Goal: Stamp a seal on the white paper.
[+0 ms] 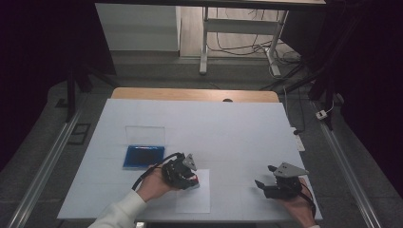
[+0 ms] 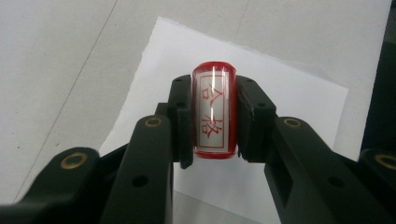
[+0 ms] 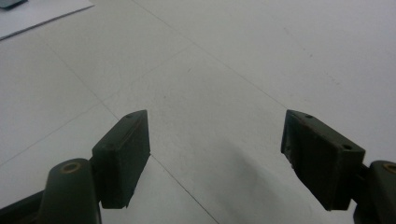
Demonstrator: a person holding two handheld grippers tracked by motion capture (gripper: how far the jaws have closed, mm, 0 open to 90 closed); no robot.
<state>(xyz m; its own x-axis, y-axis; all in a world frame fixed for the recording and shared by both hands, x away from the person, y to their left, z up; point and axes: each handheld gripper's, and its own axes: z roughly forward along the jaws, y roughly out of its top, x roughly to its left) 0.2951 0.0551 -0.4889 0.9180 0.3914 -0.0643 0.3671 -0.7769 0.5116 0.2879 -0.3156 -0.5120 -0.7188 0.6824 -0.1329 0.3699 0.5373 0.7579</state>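
One red stamp sits clamped between the left gripper's jaws, above one paper sheet. One blue ink pad lies beyond it. Right gripper gapes wide, empty.

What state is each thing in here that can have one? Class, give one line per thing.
Left gripper: shut on the red stamp, over the paper.
Right gripper: open, holding nothing.
Blue ink pad case: open, clear lid raised.
Sheet of paper: flat on the table.
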